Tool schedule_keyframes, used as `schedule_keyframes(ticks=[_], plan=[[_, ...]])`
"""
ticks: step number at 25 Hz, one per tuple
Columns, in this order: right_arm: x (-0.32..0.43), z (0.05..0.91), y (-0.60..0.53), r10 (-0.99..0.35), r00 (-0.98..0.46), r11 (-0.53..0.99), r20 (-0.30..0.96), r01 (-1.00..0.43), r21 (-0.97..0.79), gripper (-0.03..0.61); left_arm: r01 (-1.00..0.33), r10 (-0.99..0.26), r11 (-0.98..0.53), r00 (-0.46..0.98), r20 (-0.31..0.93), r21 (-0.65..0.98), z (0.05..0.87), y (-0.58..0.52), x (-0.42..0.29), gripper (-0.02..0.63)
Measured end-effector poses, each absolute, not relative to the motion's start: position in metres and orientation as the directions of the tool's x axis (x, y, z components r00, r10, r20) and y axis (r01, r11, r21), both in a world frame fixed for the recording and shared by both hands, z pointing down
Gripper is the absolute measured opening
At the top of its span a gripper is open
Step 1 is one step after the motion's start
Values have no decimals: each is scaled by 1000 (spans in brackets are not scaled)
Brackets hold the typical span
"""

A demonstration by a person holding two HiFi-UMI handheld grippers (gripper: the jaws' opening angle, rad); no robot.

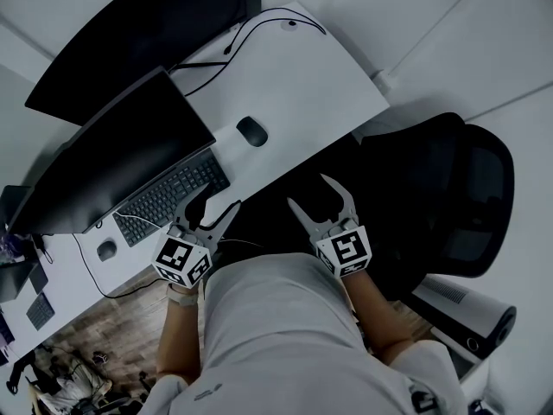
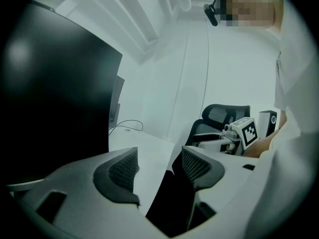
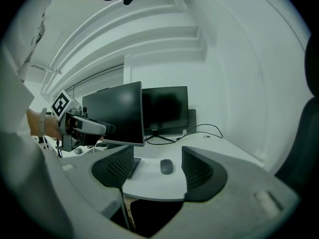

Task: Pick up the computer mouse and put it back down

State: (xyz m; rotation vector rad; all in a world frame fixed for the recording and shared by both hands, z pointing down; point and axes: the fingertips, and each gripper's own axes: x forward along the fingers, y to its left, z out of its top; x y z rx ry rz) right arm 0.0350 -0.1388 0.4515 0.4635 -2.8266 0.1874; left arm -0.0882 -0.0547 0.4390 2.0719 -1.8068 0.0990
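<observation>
A dark computer mouse [image 1: 251, 130] lies on the white desk [image 1: 302, 76], to the right of the black keyboard [image 1: 170, 195]. In the right gripper view the mouse [image 3: 166, 167] shows between the jaws but well beyond them. My right gripper [image 1: 319, 192] hangs open off the desk's near edge, nothing in it. My left gripper [image 1: 216, 202] is open too, held at the desk's edge by the keyboard. The left gripper view looks along the desk [image 2: 149, 153] past its empty jaws [image 2: 159, 169] toward the right gripper [image 2: 234, 133].
Two dark monitors [image 1: 112, 158] stand behind the keyboard, with cables [image 1: 251, 28] trailing across the desk's far part. A black mesh chair [image 1: 449, 193] sits to the right. A second mouse [image 1: 106, 250] lies at the desk's left part.
</observation>
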Motion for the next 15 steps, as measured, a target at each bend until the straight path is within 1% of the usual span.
schedule_keyframes(ticks=[15], plan=[[33, 458, -132, -276, -915, 946, 293, -313, -86, 301, -968, -933, -90, 164, 319, 235, 446, -47, -82, 275]])
